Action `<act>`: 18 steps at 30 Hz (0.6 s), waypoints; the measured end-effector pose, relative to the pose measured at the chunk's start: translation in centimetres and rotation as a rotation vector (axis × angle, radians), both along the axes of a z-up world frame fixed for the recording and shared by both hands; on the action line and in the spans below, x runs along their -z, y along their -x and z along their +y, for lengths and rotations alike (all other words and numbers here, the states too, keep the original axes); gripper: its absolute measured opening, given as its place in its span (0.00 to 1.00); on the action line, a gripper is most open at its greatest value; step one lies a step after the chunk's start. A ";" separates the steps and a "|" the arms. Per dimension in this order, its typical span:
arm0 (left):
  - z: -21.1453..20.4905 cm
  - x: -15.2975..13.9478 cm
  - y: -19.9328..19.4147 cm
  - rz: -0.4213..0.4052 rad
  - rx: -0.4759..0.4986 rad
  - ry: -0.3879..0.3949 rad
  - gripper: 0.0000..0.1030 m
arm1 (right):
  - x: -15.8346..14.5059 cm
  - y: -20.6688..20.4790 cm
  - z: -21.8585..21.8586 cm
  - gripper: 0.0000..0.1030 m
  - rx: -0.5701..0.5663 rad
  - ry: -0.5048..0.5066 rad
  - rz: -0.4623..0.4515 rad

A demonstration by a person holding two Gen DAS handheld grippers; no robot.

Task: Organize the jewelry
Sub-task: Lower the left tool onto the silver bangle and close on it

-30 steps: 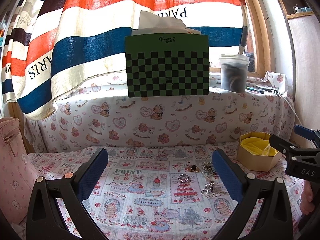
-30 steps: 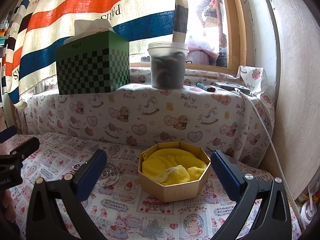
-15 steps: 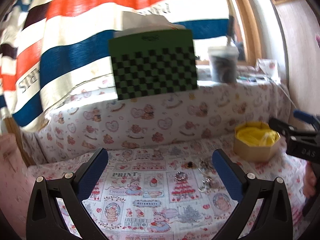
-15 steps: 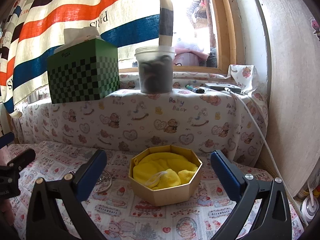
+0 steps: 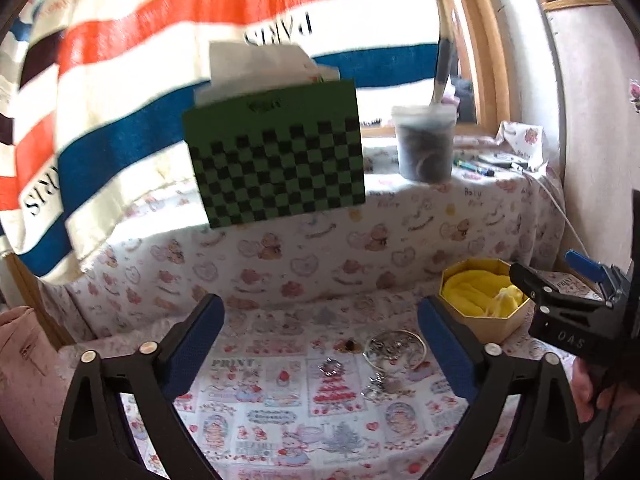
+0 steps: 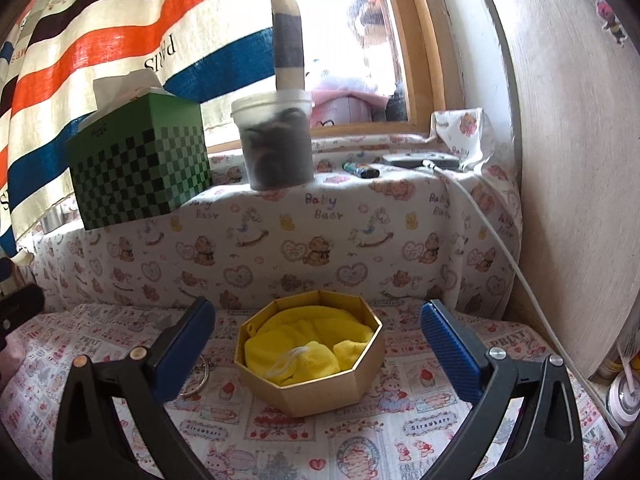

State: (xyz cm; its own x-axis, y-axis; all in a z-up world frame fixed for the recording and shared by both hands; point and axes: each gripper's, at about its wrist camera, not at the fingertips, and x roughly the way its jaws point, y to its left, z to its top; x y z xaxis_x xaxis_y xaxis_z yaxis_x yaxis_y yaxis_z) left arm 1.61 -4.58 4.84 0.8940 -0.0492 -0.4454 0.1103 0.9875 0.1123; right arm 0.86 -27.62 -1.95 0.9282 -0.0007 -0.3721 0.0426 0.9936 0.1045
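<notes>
A green checkered tissue box point(image 6: 140, 160) stood on the ledge under the window, a white tissue poking from its top. Just to its right sat a clear plastic tub point(image 6: 276, 142) holding something dark. Farther right on the ledge lay a lighter point(image 6: 360, 169) and a flat grey device with a white cable point(image 6: 500, 248) running down from it. A striped "PARIS" cloth point(image 5: 120, 80) hung behind. A teddy-bear print cloth point(image 6: 320, 240) draped the ledge, and a picture-print cloth point(image 5: 280, 408) covered the bench.
</notes>
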 end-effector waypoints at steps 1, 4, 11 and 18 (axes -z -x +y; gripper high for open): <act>-0.2 0.1 -0.7 0.038 0.004 0.005 0.91 | 0.0 -0.1 -0.2 0.99 -0.001 -0.009 0.008; -0.7 0.9 -2.8 0.165 0.012 0.033 0.87 | 0.0 -0.5 -0.8 0.99 -0.005 -0.049 0.040; -1.4 5.1 -7.0 0.474 0.039 0.152 0.49 | 0.5 -1.8 -2.3 0.86 0.012 -0.109 0.114; -3.3 7.4 -8.8 0.576 0.044 0.164 0.44 | 1.0 -2.7 -3.2 0.77 0.030 -0.124 0.158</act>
